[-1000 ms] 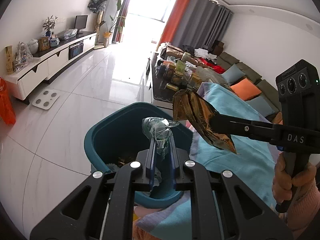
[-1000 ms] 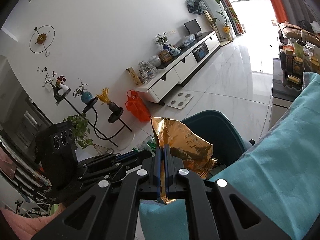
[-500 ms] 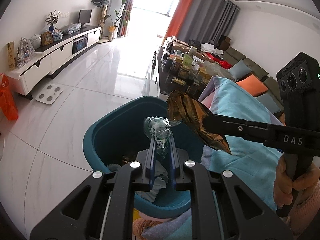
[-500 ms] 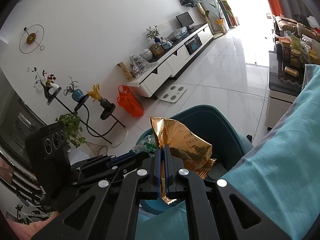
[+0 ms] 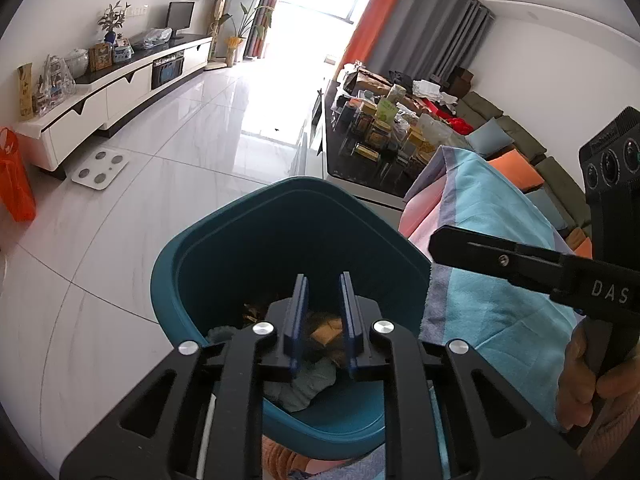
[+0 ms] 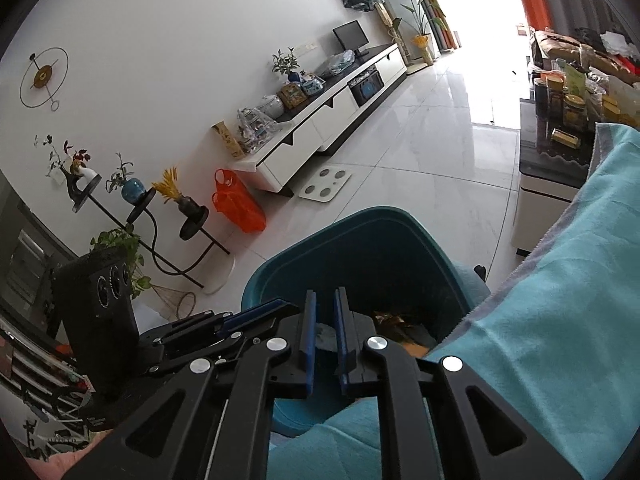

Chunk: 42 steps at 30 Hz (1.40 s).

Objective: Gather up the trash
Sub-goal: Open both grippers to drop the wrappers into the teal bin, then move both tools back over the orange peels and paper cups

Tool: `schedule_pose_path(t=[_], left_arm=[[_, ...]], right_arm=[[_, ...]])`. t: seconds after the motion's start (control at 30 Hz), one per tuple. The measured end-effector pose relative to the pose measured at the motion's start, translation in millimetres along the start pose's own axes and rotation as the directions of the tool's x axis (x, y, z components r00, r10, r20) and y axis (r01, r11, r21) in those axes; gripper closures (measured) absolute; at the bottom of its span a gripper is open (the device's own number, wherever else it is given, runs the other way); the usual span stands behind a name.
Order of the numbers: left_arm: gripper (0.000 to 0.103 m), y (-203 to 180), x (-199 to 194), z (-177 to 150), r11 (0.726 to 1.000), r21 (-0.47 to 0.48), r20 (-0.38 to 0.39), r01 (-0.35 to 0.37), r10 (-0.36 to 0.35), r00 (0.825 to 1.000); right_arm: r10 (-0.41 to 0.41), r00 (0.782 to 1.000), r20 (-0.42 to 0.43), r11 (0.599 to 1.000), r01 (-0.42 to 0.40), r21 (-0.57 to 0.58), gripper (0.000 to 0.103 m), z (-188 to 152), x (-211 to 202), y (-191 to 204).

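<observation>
Trash [image 5: 326, 330], including a gold wrapper and crumpled scraps, lies at the bottom of the teal bin [image 5: 224, 240] standing on the glossy white tile floor [image 5: 180, 140] of a living room. A turquoise blanket [image 6: 560, 300] borders the bin. Beyond stand a white TV cabinet [image 6: 320, 120], an orange bag [image 6: 236, 204] and a cluttered dark tabletop [image 5: 360, 160]. Both the left hand-held gripper [image 5: 323, 284] and the right hand-held gripper [image 6: 323, 298] hover above the bin, jaws slightly parted and empty. The right unit reads "DAS".
</observation>
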<state>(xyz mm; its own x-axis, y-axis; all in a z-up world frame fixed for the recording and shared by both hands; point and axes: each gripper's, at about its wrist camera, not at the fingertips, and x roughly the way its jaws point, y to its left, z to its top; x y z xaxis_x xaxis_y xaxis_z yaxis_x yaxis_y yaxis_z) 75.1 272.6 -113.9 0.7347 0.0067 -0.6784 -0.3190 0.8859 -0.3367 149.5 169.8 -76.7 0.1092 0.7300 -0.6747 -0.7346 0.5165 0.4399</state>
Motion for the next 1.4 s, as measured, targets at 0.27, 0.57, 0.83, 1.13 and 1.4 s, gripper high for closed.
schedule_pose_path(t=[0.27, 0.57, 0.83, 1.13, 1.4], left_arm=[[0.077, -11.9, -18.3, -3.2, 0.999, 0.035, 0.049, 0.018, -0.02, 0.999], [0.062, -52.5, -59.1, -17.9, 0.984, 0.143, 0.11, 0.106, -0.122, 0.986], [0.058, -129.2, -62.0, -46.7, 0.918, 0.289, 0.032, 0.272, -0.293, 0.955], [0.058, -229.0, -38.0, -84.4, 0.8, 0.414, -0.131, 0.434, -0.419, 0.898], [0.058, -299.9, -22.4, -114.3, 0.711, 0.485, -0.247, 0.509, -0.447, 0.86]], right_arm=[[0.007, 0.999, 0.031, 1.0, -0.007, 0.003, 0.084, -6.0, -20.1, -2.6], [-0.008, 0.992, 0.126, 0.999, 0.012, -0.035, 0.076, -27.7, -79.3, 0.2], [-0.133, 0.963, 0.235, 0.99, 0.138, -0.007, 0.069, -71.8, -153.3, -16.2], [-0.317, 0.893, 0.32, 0.947, 0.277, 0.164, 0.069, -133.0, -231.3, -59.0], [-0.524, 0.782, 0.336, 0.838, 0.404, 0.366, 0.069, -194.6, -296.0, -104.6]])
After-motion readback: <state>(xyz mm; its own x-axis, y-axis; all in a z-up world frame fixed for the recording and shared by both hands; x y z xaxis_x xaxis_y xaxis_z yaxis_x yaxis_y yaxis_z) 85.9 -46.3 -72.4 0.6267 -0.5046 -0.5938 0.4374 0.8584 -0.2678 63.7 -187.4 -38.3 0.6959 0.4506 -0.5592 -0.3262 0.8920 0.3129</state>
